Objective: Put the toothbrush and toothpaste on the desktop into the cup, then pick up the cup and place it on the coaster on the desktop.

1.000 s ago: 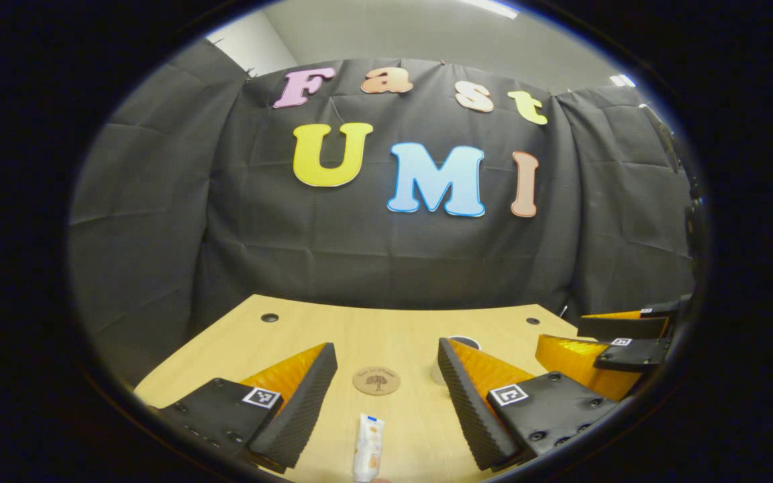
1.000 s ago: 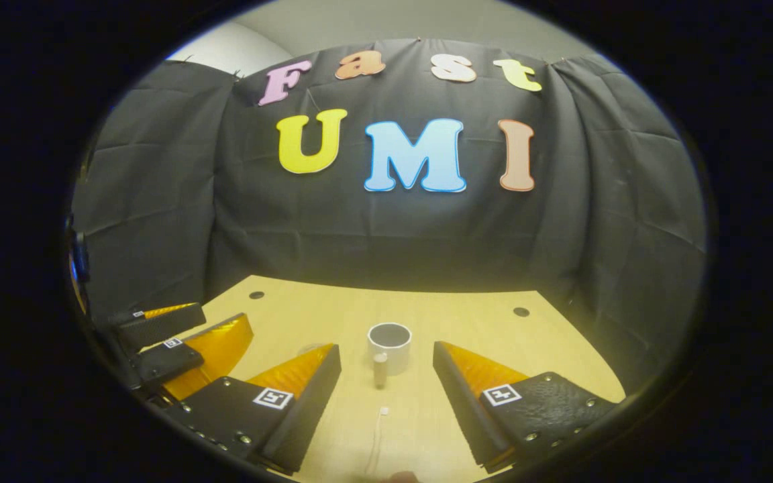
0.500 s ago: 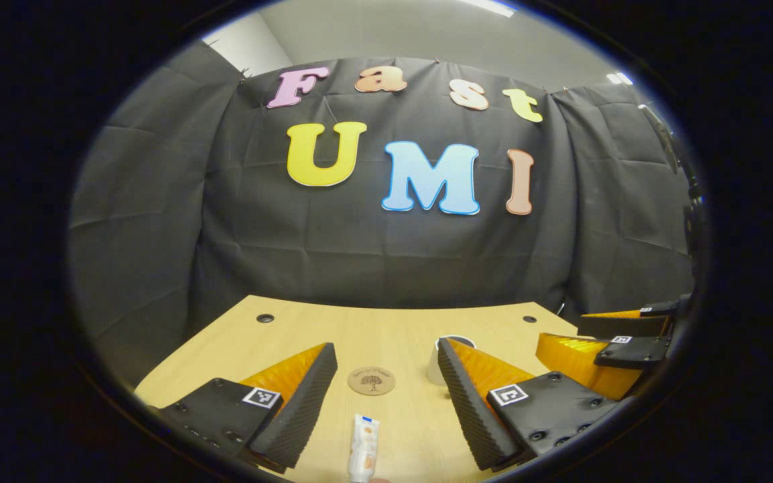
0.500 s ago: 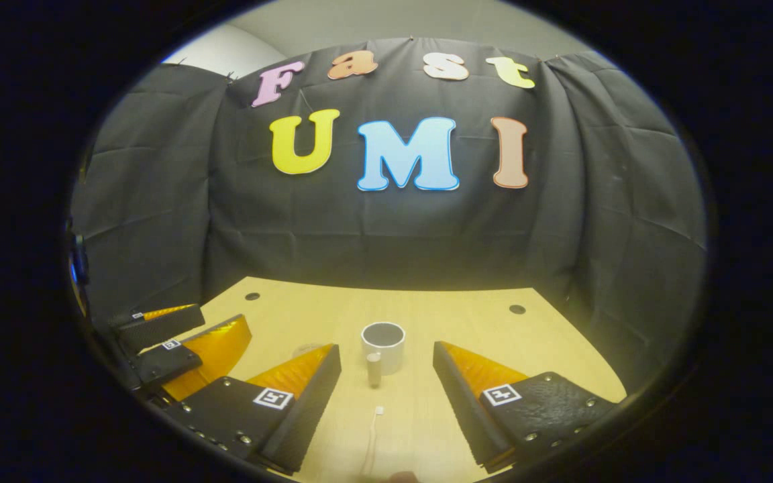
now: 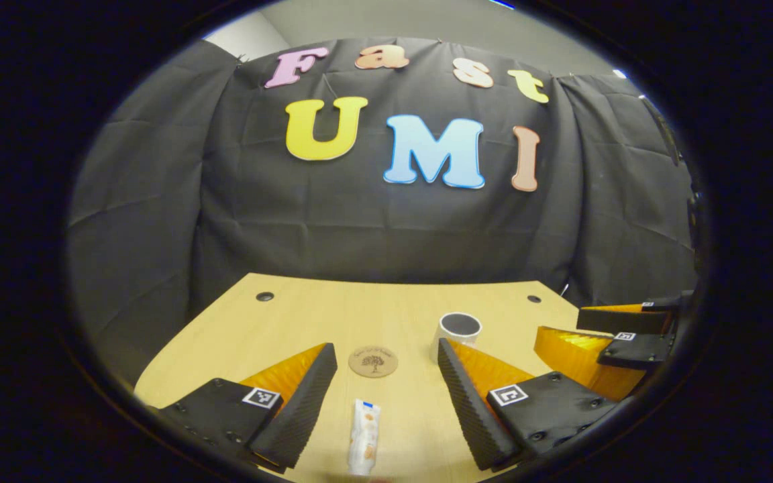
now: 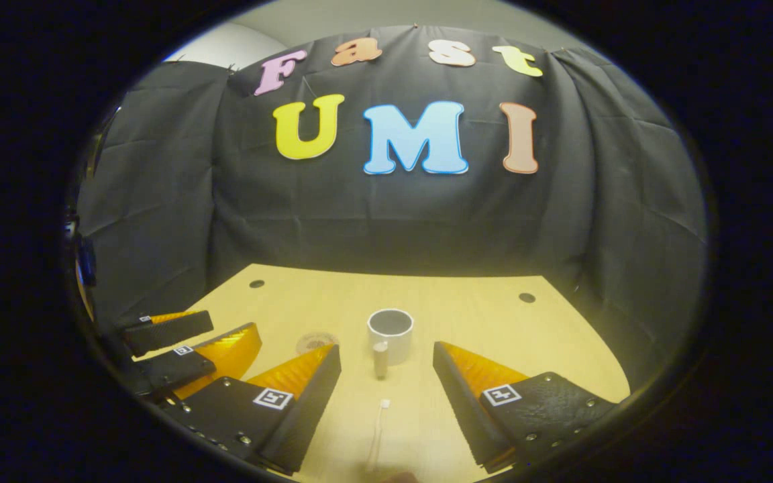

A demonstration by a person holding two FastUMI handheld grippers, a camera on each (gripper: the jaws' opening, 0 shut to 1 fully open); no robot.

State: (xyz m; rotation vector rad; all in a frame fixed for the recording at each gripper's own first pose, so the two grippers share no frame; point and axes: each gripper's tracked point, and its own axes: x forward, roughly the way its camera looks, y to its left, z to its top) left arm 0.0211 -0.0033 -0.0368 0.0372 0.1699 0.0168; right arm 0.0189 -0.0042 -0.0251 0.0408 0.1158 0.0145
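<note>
Both claws gape empty: left claw (image 5: 381, 386) above the white toothpaste tube (image 5: 364, 437), right claw (image 6: 386, 386) above the thin white toothbrush (image 6: 378, 433), just before the white ceramic cup (image 6: 390, 333).

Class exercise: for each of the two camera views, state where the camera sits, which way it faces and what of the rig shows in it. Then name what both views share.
Left gripper view: rides on the left tongs, facing the wall across the desk; toothpaste lies between its open fingers; the right tongs show at the right.
Right gripper view: rides on the right tongs, facing the same way; the toothbrush lies between its open fingers; the left tongs show at the left.
Shared: the cup, coaster and desk.
</note>
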